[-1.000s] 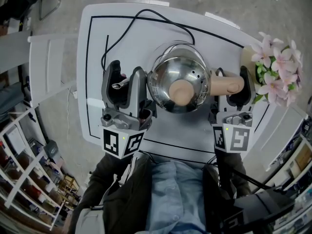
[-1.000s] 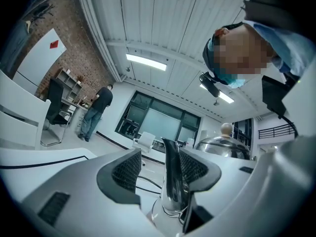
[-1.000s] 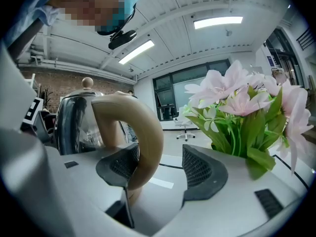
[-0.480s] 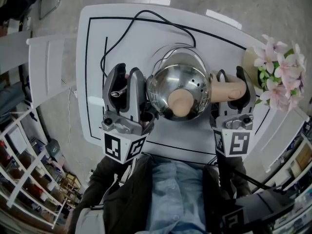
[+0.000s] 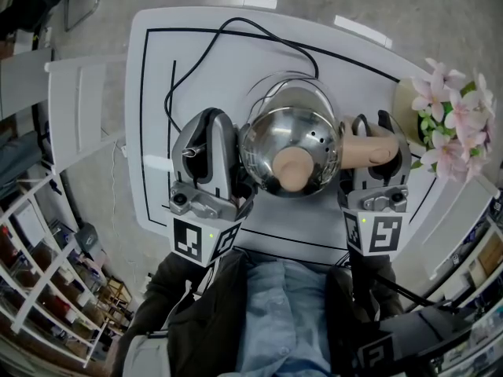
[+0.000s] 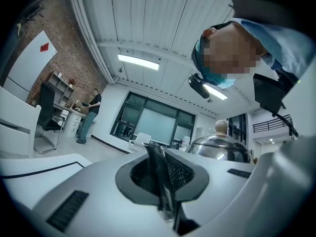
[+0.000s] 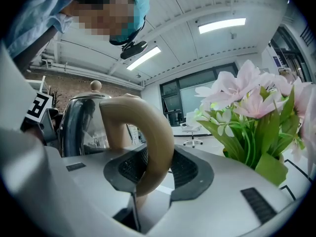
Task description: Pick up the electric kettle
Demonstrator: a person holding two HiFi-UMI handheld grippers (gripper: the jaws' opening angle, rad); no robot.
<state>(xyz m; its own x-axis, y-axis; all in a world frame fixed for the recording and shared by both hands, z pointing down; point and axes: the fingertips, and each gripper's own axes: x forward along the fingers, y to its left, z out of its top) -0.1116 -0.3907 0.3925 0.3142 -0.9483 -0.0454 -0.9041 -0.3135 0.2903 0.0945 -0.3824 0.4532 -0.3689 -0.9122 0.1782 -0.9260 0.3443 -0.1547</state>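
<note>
Gripping the kettle [image 5: 291, 144], upright on the table [image 5: 157, 69], is under way: the right gripper [image 5: 372, 122] is closing on the handle [image 5: 350, 149], the left gripper [image 5: 208, 120] is closing narrowly on the thin spout [image 6: 160, 177], so next probably needs a level two-handed lift.

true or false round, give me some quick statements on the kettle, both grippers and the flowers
1. The kettle has a beige knob on its lid. True.
2. The right gripper has the lid knob between its jaws. False: the beige handle sits between its closing jaws.
3. Pink flowers stand on the kettle's handle side. True.
4. The left gripper has nothing between its jaws. False: its closing jaws pinch the thin metal spout.
5. A black cord lies on the white table. True.
</note>
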